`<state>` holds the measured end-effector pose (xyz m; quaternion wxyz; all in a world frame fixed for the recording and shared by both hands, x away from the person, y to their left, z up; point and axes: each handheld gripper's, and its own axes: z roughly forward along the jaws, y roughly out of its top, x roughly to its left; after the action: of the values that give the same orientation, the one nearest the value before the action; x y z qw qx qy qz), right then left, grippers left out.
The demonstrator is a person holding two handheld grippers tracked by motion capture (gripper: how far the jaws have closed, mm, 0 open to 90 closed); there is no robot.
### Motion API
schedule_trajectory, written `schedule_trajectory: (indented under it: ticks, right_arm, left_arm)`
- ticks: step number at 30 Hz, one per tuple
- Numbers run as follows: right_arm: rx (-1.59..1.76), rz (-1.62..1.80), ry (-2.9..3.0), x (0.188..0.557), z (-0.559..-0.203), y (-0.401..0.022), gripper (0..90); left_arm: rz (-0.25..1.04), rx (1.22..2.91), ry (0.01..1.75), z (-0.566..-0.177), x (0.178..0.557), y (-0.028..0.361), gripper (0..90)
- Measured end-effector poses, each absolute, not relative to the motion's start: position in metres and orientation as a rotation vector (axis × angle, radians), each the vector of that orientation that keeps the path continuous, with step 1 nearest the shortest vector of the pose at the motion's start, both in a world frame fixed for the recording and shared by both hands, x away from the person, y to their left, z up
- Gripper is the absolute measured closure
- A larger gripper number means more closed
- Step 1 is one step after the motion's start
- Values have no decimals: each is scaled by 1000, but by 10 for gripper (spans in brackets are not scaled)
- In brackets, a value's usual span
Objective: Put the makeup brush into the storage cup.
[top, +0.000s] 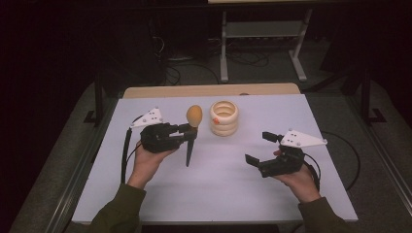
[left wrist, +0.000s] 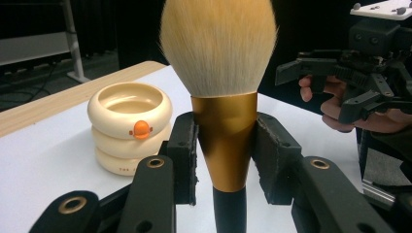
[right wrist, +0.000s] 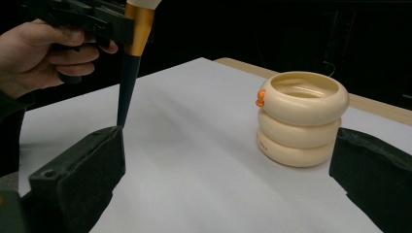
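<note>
A makeup brush (top: 194, 115) with a pale orange tuft, gold ferrule and black handle stands upright above the white table (top: 218, 194), its handle tip pointing down. My left gripper (top: 188, 130) is shut on it; in the left gripper view the pads press both sides of the gold ferrule (left wrist: 224, 131). A cream ringed pot (top: 224, 118) with a small orange knob stands just right of the brush, its mouth open at the top (left wrist: 130, 126) (right wrist: 301, 119). My right gripper (top: 260, 148) hovers at the right of the table, open, with nothing between its jaws (right wrist: 232, 150).
A wooden strip (top: 209, 90) runs along the table's far edge. Behind the table, on the dark floor, stand a grey metal frame (top: 262, 34) and loose cables (top: 243, 58). Grey carpet lies on both sides of the table.
</note>
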<state>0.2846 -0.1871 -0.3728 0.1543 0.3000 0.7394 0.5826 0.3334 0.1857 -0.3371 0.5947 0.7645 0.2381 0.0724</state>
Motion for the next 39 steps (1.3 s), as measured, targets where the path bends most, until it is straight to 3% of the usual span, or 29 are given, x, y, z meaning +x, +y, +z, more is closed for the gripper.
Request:
schedule_trajectory:
  ticks: [39]
  right_arm:
    - [772, 1733, 2227, 302, -371, -138, 28]
  left_arm:
    - [149, 1770, 492, -344, 325, 153, 631]
